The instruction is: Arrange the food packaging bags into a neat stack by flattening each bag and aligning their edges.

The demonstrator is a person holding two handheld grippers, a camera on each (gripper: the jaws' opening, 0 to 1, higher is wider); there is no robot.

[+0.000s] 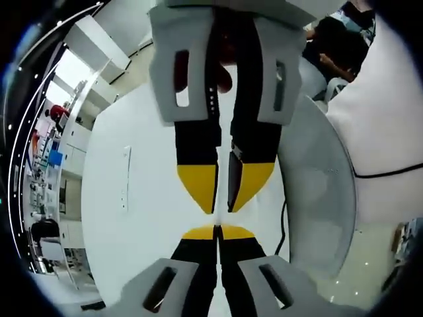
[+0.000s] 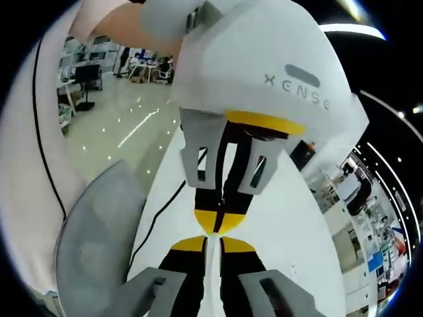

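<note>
Left claw: my left claw (image 1: 217,228) has its yellow tips pressed together, with nothing between them.
Right claw: my right claw (image 1: 222,208) points straight at the left one, tip to tip and just apart. Its jaws are spread by a narrow gap, and I see nothing pinched there.
Desk: both claws hang over the white desk (image 1: 152,198).
Bags: I cannot tell where the food packaging bags lie, and the patch of desk under my tips is bare.
Handling, my guess: such bags should be light, thin and floppy, with a slick film that slides and crinkles. I would pinch one at a sealed edge or corner, not the puffy middle. Then I would press it flat with jaws together before squaring its edges.
Task so far: by my reckoning, no flattening or stacking has begun.
Hard to make out: a grey curved surface (image 1: 317,198) lies beside the desk, and I cannot say what it is. A black cable (image 2: 158,218) runs along the desk's edge, its ends cut off.
Background: a glossy floor (image 2: 119,125) and distant furniture, too small to read.
</note>
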